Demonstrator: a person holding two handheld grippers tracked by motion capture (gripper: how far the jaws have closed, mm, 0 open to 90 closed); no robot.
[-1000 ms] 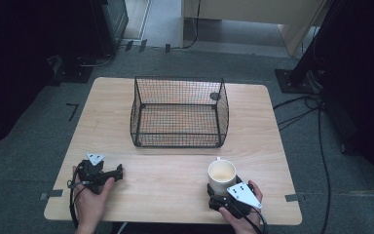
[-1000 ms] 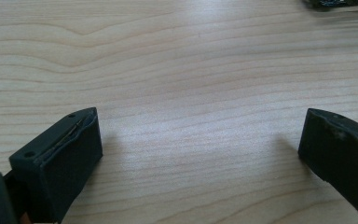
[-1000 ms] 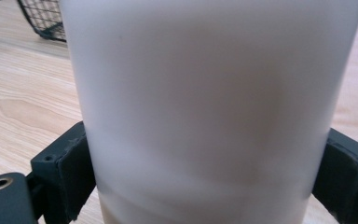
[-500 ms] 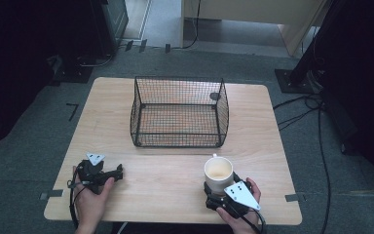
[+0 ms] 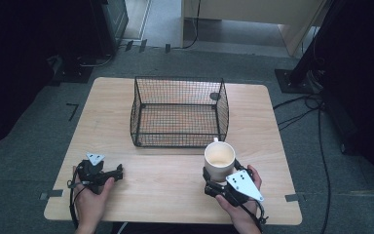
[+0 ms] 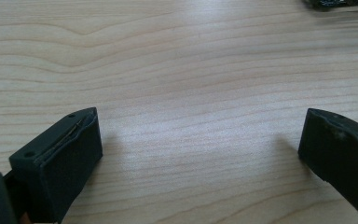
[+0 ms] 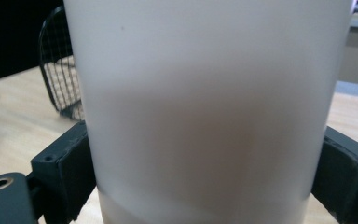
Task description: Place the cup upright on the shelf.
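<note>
Left gripper [image 5: 118,172]: low near table edge, jaws spread wide, nothing between. Right gripper [image 5: 217,176]: held in hand [image 5: 241,207], jaws clamped on load, upright.

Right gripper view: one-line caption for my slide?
Right gripper clamps a white ceramic mug; black wire basket behind on the wooden table.

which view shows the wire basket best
The high view: the whole wire basket stands on the table, beyond the mug. The right gripper view catches just its edge beside the mug.

Black wire basket [image 5: 179,113] on wooden table [image 5: 107,102]
</note>
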